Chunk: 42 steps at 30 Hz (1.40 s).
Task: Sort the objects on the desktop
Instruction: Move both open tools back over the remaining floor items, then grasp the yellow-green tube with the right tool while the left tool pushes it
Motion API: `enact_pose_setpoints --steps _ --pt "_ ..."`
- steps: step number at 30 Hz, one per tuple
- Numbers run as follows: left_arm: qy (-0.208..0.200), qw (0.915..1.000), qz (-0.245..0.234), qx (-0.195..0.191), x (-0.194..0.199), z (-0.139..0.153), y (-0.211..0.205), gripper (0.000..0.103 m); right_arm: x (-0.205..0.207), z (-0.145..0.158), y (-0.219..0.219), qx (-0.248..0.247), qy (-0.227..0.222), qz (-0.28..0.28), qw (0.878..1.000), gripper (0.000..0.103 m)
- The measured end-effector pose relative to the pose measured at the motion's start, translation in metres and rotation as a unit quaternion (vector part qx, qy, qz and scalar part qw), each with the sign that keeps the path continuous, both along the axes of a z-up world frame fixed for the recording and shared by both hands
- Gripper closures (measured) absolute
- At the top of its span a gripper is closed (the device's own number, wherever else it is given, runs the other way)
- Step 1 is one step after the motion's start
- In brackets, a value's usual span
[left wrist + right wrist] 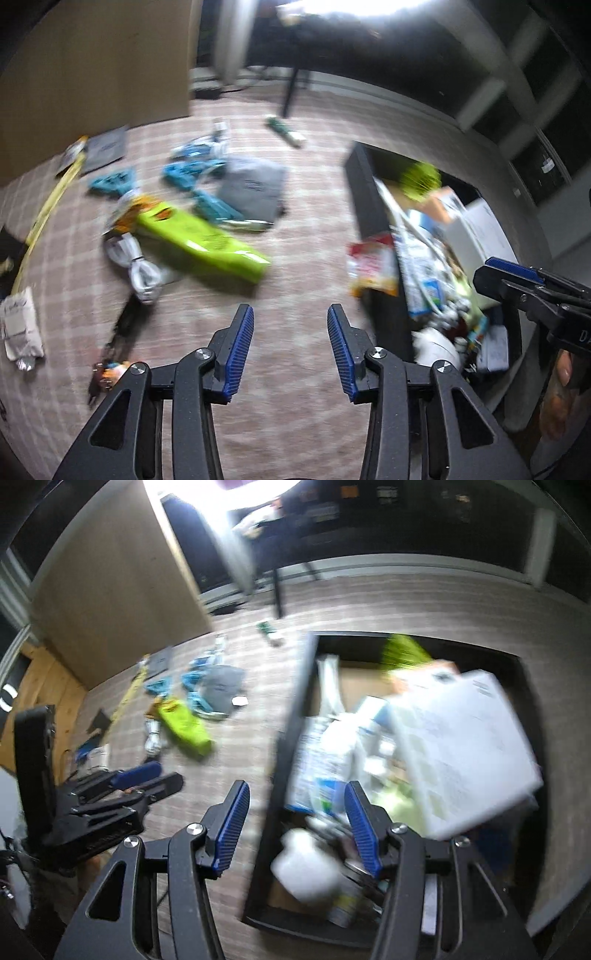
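Both tongs, left (pixel 290 341) and right (pixel 297 821), gape empty (blurred) beside black box (pixel 291 716).

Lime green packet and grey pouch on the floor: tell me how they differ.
The lime green packet is long, narrow and glossy; the grey pouch is squarish and matte. The packet lies nearer the left gripper, the pouch farther back. Both lie flat on the checked carpet, outside the black bin.

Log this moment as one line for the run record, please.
left gripper: open, empty, over tablecloth | right gripper: open, empty, at black bin edge | lime-green packet: on tablecloth, unsorted
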<state>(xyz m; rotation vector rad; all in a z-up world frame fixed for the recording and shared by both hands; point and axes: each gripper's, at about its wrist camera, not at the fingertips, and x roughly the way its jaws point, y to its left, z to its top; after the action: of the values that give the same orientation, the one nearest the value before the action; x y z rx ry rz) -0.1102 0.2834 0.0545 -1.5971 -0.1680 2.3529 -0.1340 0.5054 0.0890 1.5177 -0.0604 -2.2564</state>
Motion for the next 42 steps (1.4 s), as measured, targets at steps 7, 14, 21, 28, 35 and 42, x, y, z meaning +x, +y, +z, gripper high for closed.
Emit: enact_pose_setpoints --steps 7,14,21,28,35,42 --pt "-0.029 0.9972 0.067 0.02 -0.025 -0.022 -0.051 0.069 -0.036 -0.031 -0.079 -0.01 -0.045 0.062 0.997 0.056" --pt "-0.041 0.9964 0.07 0.024 -0.041 -0.037 -0.058 0.07 -0.068 -0.068 -0.127 -0.018 -0.098 0.085 0.991 0.058" --pt "-0.06 0.9961 0.055 0.035 -0.054 -0.054 -0.047 0.07 -0.089 -0.096 -0.152 -0.017 -0.133 0.089 0.987 0.063" --pt "-0.073 0.9954 0.047 0.04 -0.061 -0.064 -0.045 0.07 -0.095 -0.111 -0.166 -0.023 -0.151 0.087 0.984 0.065" --pt "-0.069 0.996 0.039 0.04 -0.066 -0.065 -0.042 0.07 -0.099 -0.117 -0.17 -0.027 -0.154 0.083 0.984 0.066" --pt "-0.061 0.997 0.028 0.039 -0.068 -0.064 -0.043 0.064 -0.099 -0.119 -0.163 -0.043 -0.16 0.069 0.984 0.069"
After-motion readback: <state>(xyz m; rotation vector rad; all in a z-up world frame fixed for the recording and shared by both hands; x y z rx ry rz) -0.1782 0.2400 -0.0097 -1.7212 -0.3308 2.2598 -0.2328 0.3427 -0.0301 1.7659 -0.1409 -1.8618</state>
